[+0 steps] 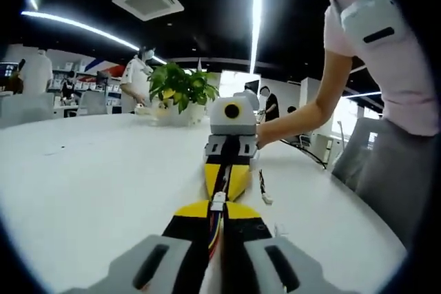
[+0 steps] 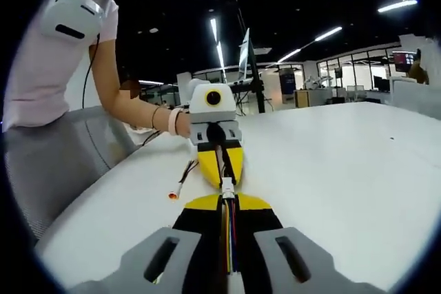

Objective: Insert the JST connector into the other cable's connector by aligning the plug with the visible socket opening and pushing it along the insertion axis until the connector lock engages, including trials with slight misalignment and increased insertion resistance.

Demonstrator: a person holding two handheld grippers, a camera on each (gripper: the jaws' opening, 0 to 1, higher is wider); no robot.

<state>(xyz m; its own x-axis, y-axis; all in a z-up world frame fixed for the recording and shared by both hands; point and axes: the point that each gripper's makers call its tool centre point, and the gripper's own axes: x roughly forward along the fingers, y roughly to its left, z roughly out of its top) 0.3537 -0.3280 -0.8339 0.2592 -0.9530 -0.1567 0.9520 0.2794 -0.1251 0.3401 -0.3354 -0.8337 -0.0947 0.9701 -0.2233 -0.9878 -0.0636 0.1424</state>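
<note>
Both grippers face each other tip to tip, low over a white table [image 1: 89,184]. My left gripper [image 1: 218,211] is shut on a cable of coloured wires that ends in a small white JST connector [image 1: 218,202]. My right gripper [image 1: 226,182], held by a person's hand [image 1: 269,132], meets that connector from the far side. In the right gripper view, my right gripper [image 2: 228,203] is shut on a multicoloured cable [image 2: 229,239] with a white connector [image 2: 227,185] at its tip, touching the left gripper [image 2: 220,169]. I cannot tell whether the connectors are fully seated.
A loose cable tail [image 1: 264,191] hangs beside the right gripper, its end [image 2: 175,195] resting on the table. A potted plant [image 1: 180,89] stands at the back. The person [image 1: 386,87] stands at the table's curved edge [image 1: 344,197]. A grey chair [image 2: 62,163] stands near it.
</note>
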